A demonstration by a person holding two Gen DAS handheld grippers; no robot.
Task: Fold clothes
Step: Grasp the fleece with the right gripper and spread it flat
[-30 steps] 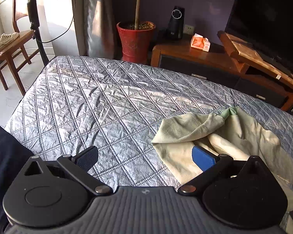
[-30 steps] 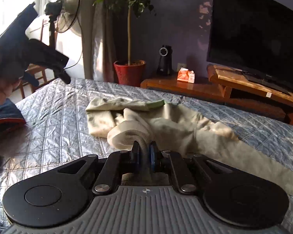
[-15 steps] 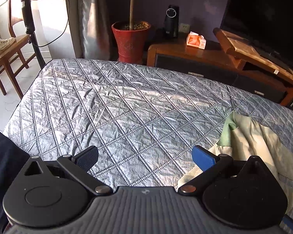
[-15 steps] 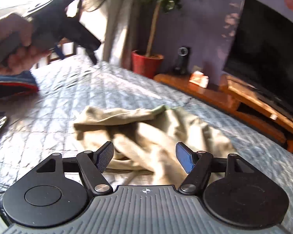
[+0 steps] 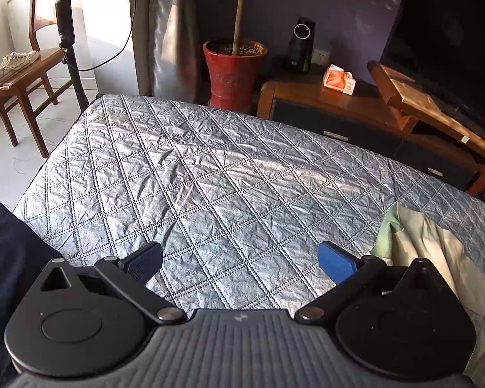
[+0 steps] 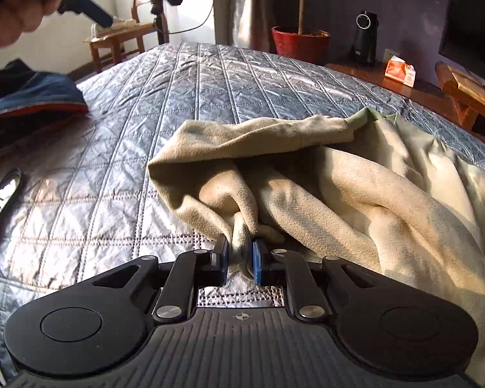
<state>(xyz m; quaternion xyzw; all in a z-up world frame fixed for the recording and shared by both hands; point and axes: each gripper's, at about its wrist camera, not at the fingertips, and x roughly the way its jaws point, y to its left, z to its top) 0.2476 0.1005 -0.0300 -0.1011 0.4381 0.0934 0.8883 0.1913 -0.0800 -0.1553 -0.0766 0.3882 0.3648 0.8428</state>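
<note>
The right gripper (image 6: 239,255) has its two blue pads pressed together on a bunched fold of the cream garment (image 6: 355,187), at the near edge of the cloth. The garment lies crumpled on the silver quilted bed cover (image 6: 184,97), on the right part of the bed, with a pale green collar edge (image 6: 371,114) at its far side. Its fabric makes thick soft folds that run to the right and near.

The left gripper (image 5: 239,262) is above the bare quilted cover (image 5: 210,177), with its fingers wide apart and nothing between them. The cream garment (image 5: 436,245) is just right of its right finger (image 5: 334,260); I cannot tell if they touch.

At the far left of the bed is a folded dark blue cloth with a red stripe (image 6: 32,103). Beyond the bed stand a red plant pot (image 5: 232,71), a wooden chair (image 5: 26,77) with a white shoe (image 5: 13,64) on the seat, a standing fan (image 5: 68,22), and a low wooden cabinet (image 5: 339,103). On the cabinet are a small black device (image 5: 302,45) and an orange tissue pack (image 5: 339,79). A dark television (image 5: 452,42) is at the far right.
</note>
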